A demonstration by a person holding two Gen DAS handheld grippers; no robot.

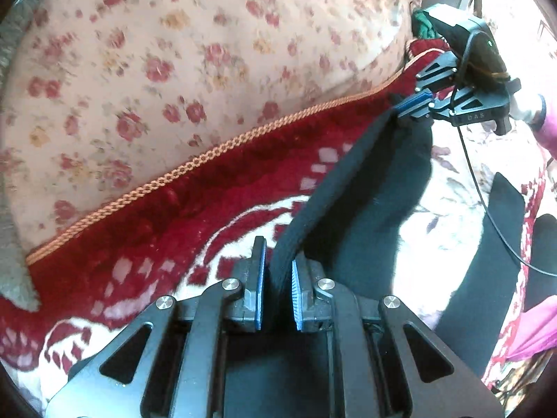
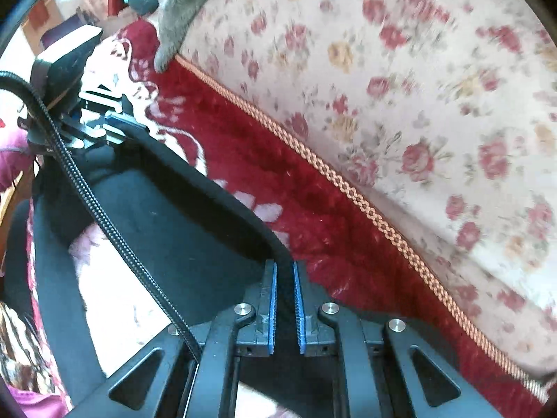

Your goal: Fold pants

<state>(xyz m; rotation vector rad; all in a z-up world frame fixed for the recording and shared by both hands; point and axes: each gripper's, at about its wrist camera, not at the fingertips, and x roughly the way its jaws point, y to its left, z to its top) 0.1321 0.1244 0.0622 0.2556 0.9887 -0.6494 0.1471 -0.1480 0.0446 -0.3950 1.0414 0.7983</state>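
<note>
Black pants point(image 1: 365, 191) hang stretched between my two grippers above a red and white carpet point(image 1: 195, 209). In the left wrist view my left gripper point(image 1: 277, 275) is shut on one end of the pants' edge, the fabric pinched between its blue pads. My right gripper point(image 1: 412, 104) shows at the upper right, shut on the other end. In the right wrist view the right gripper point(image 2: 285, 285) clamps the black pants point(image 2: 167, 216), whose taut edge runs up-left to the left gripper point(image 2: 120, 123). The lower part of the pants sags below.
A floral-covered cushion point(image 1: 209, 52) with an orange braided trim point(image 1: 195, 163) borders the carpet. A grey cloth point(image 2: 181, 7) lies on the cushion's end. A black cable point(image 2: 104, 216) crosses the pants. A hand in a pink sleeve point(image 1: 543, 122) holds the right gripper.
</note>
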